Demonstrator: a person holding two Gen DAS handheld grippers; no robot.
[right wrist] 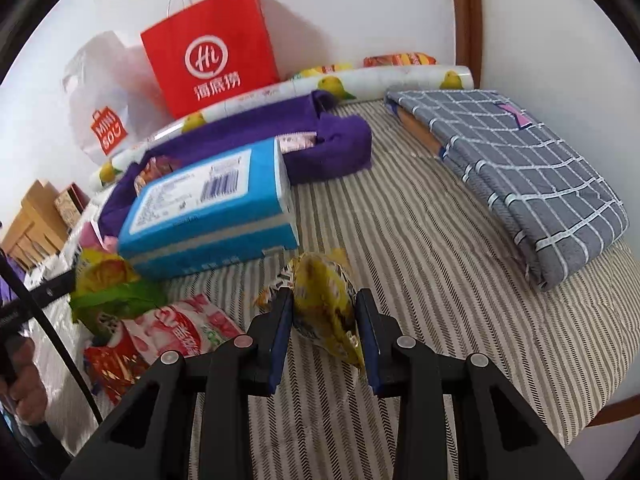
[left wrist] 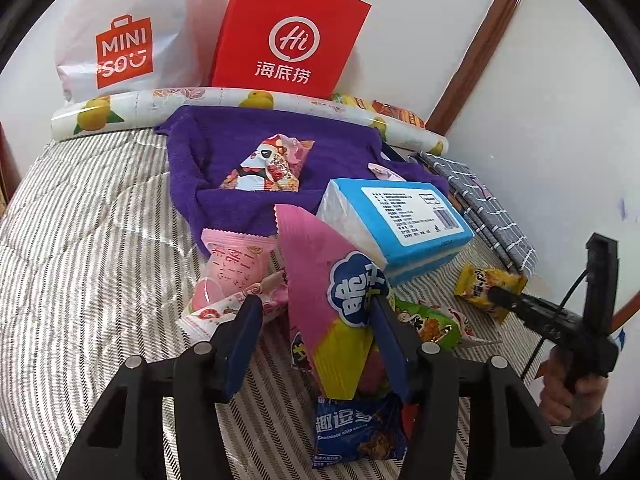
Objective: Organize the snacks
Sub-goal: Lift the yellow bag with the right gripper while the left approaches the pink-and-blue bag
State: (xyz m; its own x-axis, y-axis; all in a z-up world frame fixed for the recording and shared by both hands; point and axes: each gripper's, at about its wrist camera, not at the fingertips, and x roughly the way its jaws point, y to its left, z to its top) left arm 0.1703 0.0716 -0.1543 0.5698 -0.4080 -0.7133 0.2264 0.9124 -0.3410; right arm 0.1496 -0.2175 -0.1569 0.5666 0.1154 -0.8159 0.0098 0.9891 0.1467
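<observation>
My left gripper [left wrist: 316, 316] stands open over a pile of snacks on the striped bed. A pink and yellow packet [left wrist: 324, 280] sticks up between its fingers and leans against the right finger [left wrist: 386, 336]. A pink packet [left wrist: 228, 268], a blue cookie packet [left wrist: 356, 432] and a green packet [left wrist: 428, 320] lie around it. My right gripper [right wrist: 324, 320] is shut on a small yellow snack packet [right wrist: 324, 300], just above the bedcover; it also shows in the left wrist view [left wrist: 488, 284].
A blue tissue pack [right wrist: 208, 208] lies on a purple towel [left wrist: 224, 148]. A red paper bag [left wrist: 288, 32], a white Miniso bag [left wrist: 120, 28] and a lemon-print roll [left wrist: 248, 100] stand by the wall. A folded grey checked cloth [right wrist: 516, 168] lies right.
</observation>
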